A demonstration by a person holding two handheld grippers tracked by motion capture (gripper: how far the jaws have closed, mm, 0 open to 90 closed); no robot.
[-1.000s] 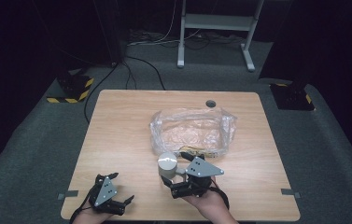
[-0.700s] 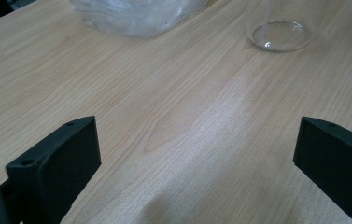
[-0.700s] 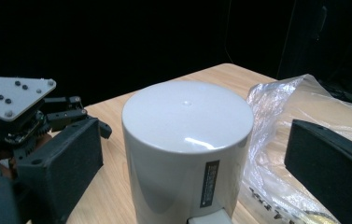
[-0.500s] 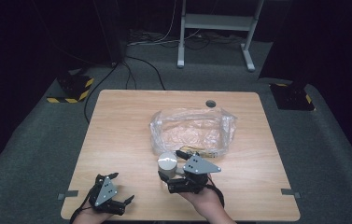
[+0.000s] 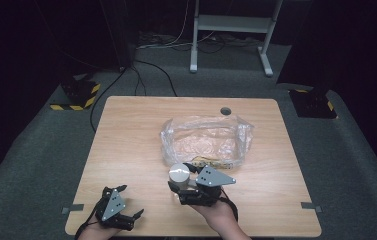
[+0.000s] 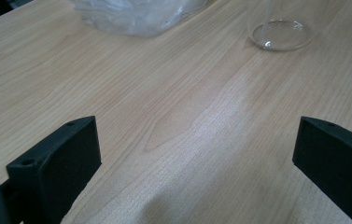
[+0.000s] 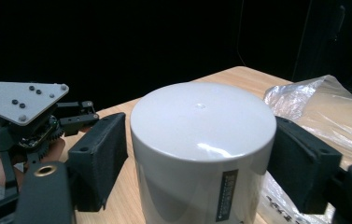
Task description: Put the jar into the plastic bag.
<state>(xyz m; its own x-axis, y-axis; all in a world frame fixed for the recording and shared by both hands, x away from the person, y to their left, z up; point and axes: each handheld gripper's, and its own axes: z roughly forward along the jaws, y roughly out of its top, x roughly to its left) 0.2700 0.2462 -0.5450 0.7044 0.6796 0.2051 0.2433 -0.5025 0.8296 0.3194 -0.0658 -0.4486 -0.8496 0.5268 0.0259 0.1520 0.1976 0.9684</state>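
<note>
One white cylindrical container stood upright on the bench, near its front edge and just in front of a crumpled clear plastic bag. A dark label strip ran down the container's side in the right gripper view. The right hand-held gripper lay level beside it, its jaws having just been closing, with the container between them; the two black pads sat against the container's sides, so it looked gripped. The person's right hand held that gripper from the bench's front edge. Well apart to the left, near the front left corner, the left hand-held gripper rested low over the wood with its jaws spread wide and nothing between them. In the left gripper view, bare wood lay ahead, with the bag and the container's base at the far edge.
</note>
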